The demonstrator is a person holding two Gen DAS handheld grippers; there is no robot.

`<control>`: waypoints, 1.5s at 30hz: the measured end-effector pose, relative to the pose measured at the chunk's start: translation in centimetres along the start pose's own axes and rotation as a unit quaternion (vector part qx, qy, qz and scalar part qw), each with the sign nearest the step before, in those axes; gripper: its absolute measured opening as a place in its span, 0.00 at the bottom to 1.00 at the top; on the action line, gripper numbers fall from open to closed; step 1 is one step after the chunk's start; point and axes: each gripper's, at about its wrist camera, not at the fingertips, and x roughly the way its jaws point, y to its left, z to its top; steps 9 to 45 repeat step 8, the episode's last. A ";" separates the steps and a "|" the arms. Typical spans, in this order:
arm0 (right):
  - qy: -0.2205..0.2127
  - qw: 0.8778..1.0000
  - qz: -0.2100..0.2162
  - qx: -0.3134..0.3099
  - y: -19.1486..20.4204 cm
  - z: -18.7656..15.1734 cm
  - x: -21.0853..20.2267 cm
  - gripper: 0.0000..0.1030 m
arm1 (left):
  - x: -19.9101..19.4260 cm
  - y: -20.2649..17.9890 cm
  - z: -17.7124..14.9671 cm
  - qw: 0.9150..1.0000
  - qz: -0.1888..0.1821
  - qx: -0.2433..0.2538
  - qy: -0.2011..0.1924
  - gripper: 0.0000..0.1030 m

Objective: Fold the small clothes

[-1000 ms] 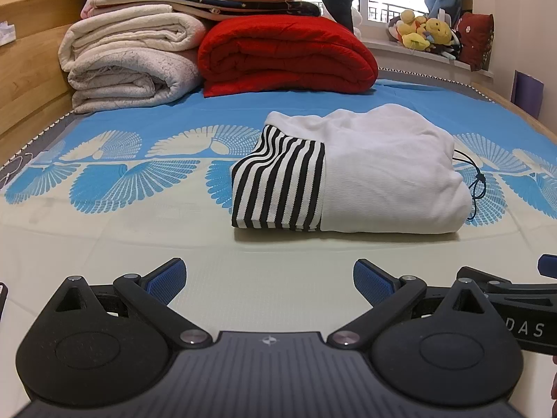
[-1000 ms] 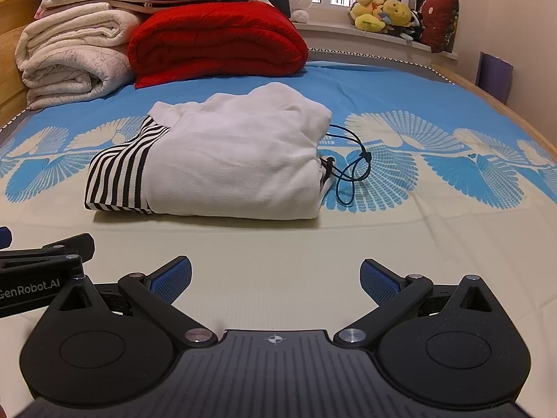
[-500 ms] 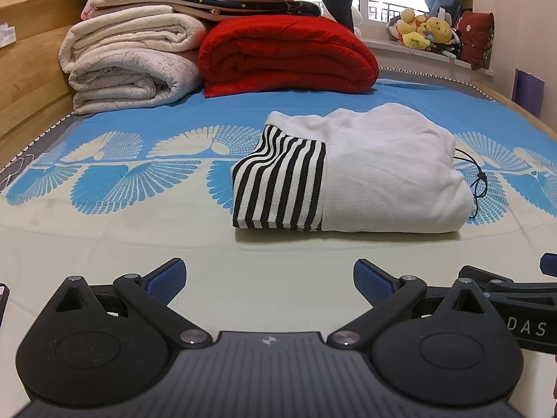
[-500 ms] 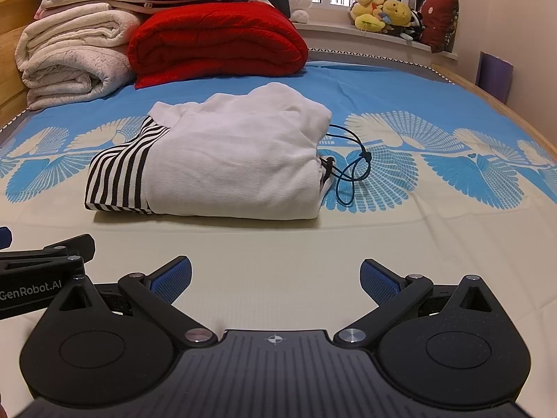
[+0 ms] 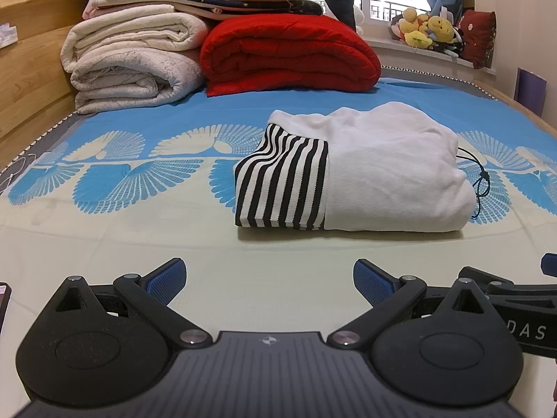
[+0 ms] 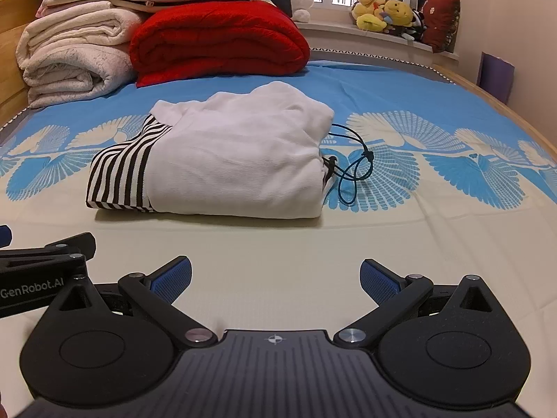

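**A:** On the bed, left wrist view first: the left gripper (image 5: 267,277) sits low over the cream part of the bedsheet (image 5: 104,230), jaws spread wide with nothing between the blue pads (image 5: 167,278). The folded garment (image 5: 351,170) lies ahead and a bit to the right, well apart from the fingertips. It's a white bundle with a black-and-white striped section (image 5: 282,184) at its left end, and a dark drawstring (image 5: 482,181) pokes out on the right. Part of the right gripper's black body shows at the right edge.

**B:** What's behind it?

**A:** Up near the headboard, a red quilt (image 5: 289,54) beside a stack of cream blankets (image 5: 128,66), plus stuffed toys (image 5: 426,31) on the windowsill.

**B:** And from the right wrist?

**A:** Same deal. The right gripper (image 6: 275,278) is low over the cream sheet, jaws wide apart, holding nothing. The garment (image 6: 236,163) is ahead and slightly left here, flat on the sheet, striped end on the left, and the drawstring (image 6: 355,167) loops out onto the blue pattern at its right side (much clearer in this view). The left gripper's black side pokes in at the left edge, with the red quilt (image 6: 219,38) and blankets (image 6: 73,55) in the back.
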 end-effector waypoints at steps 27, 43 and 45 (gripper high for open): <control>0.002 1.000 0.003 -0.003 0.2 0.0 0.0 0.99 | 0.3 -0.1 -0.1 1.000 0.011 0.006 0.005 0.99; 0.002 1.000 0.003 -0.003 0.2 0.0 0.0 0.99 | 0.3 -0.1 -0.1 1.000 0.011 0.006 0.005 0.99; 0.002 1.000 0.003 -0.003 0.2 0.0 0.0 0.99 | 0.3 -0.1 -0.1 1.000 0.011 0.006 0.005 0.99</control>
